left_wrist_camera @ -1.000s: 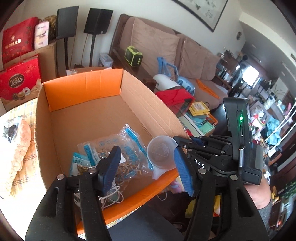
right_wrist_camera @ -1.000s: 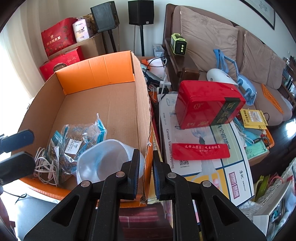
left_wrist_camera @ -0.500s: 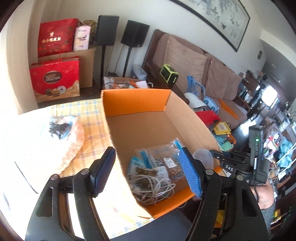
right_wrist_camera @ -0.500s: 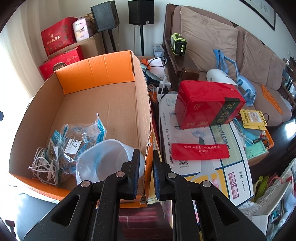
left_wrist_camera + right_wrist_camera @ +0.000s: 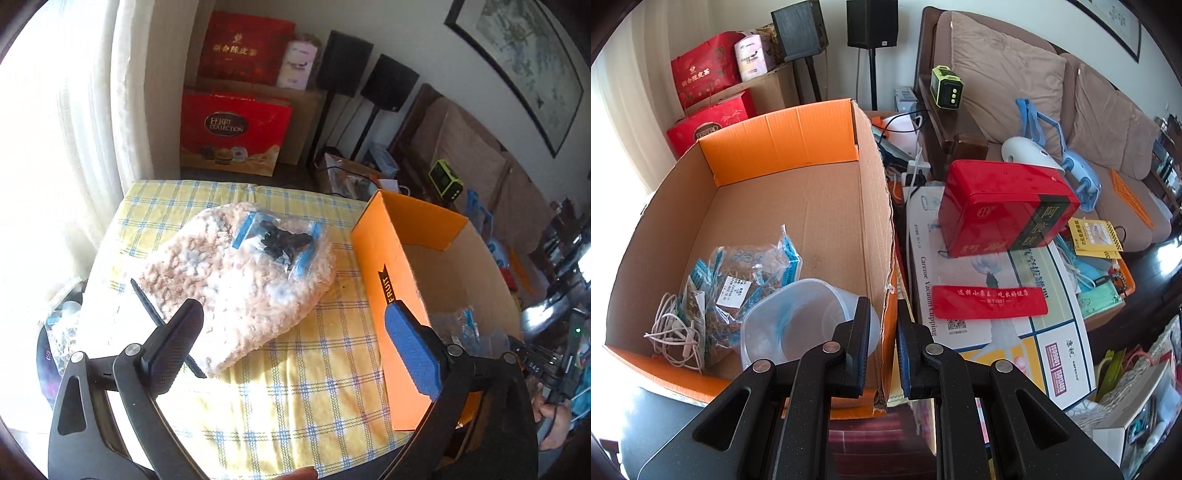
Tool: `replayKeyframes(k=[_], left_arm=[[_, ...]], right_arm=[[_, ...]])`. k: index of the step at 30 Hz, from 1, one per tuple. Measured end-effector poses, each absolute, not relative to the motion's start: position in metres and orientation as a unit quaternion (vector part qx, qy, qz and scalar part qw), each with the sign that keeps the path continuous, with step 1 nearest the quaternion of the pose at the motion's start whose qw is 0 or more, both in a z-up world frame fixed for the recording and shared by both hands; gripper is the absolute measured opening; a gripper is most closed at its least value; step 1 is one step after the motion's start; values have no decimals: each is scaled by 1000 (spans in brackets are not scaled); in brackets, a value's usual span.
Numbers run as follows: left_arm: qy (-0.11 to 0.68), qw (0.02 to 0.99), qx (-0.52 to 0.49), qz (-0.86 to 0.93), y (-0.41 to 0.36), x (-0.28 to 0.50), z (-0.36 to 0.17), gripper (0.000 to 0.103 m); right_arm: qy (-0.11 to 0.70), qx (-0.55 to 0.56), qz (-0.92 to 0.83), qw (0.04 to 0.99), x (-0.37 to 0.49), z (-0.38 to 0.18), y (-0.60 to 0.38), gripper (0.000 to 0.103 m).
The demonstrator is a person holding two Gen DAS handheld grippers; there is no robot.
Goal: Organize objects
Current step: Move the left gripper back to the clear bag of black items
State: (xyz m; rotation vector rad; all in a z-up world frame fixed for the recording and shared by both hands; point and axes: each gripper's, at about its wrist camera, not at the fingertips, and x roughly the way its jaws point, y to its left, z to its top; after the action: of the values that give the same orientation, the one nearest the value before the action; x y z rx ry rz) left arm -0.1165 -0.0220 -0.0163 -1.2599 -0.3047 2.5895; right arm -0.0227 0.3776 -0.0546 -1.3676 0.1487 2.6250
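Beside the cardboard box (image 5: 399,295), on the checked counter (image 5: 314,387), lies a fluffy beige cushion (image 5: 240,288) with a clear zip bag of dark parts (image 5: 280,243) resting on top. The left gripper (image 5: 295,347) hangs short of them, jaws opening wide, nothing between them. It looks like the reach for the next item! That calls for dropping over the bag and pinching it. At the box's right wall, the right gripper (image 5: 882,347) is clenched on the cardboard edge; packets, a plastic tub (image 5: 809,325) and a white cable (image 5: 676,339) already sit inside.
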Motion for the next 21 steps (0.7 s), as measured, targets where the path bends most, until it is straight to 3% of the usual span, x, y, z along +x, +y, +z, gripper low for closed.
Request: replayKeyframes(k=[16,21], left_arm=[[-154,82,-486,857,-39,-196,-60,98],[-169,94,-503,842,-25,-219,-73,91]], right_arm=[[45,-461,882,90,-22,-58,380,12],[42,-462,881,91,-23,-59,380,12]])
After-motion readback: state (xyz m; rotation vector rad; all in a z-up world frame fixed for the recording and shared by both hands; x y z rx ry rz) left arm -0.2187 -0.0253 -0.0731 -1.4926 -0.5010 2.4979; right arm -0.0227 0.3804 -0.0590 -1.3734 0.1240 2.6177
